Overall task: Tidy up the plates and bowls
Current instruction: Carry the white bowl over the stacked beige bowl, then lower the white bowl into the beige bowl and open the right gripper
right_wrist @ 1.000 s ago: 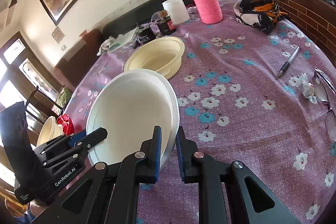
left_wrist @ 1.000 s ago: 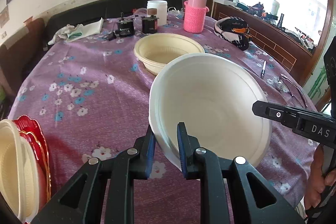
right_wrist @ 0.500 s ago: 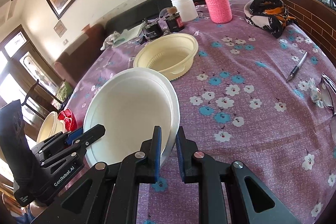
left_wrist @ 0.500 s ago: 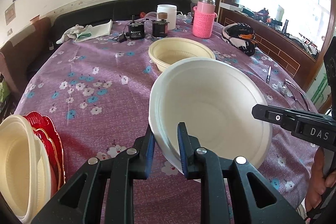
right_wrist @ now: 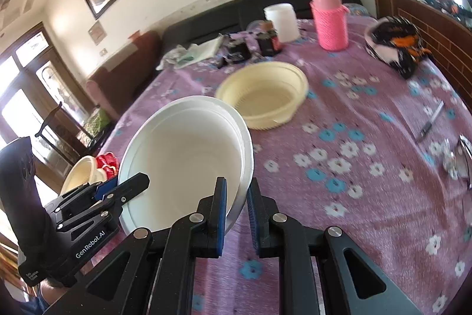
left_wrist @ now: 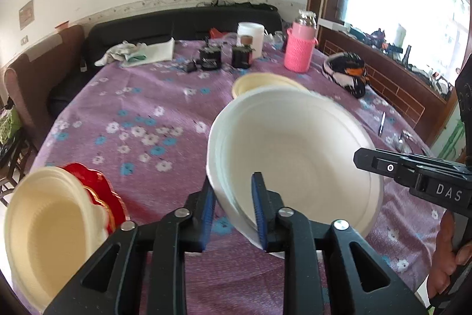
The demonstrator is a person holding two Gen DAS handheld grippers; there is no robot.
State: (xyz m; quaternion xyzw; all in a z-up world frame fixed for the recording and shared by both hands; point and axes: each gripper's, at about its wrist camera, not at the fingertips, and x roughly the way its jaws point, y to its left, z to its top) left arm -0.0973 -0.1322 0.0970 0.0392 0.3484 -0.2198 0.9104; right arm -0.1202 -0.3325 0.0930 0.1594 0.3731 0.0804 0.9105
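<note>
Centrally, round white foam bowl (left_wrist: 295, 161) held tilted above purple floral tablecloth (left_wrist: 141, 120), rim pinched by left gripper (left_wrist: 233, 204) and right gripper (right_wrist: 236, 204). Cream plastic bowl (right_wrist: 265, 96) beyond; cream-and-red plate stack (left_wrist: 56, 223) lower left.

A purple cloth with little flowers (right_wrist: 354, 138) covers the table. At one o'clock stands a pink knitted bottle (right_wrist: 329, 16). A white round tub (right_wrist: 281, 21) stands just left of it. A silver pen (right_wrist: 429, 123) lies at three o'clock.
</note>
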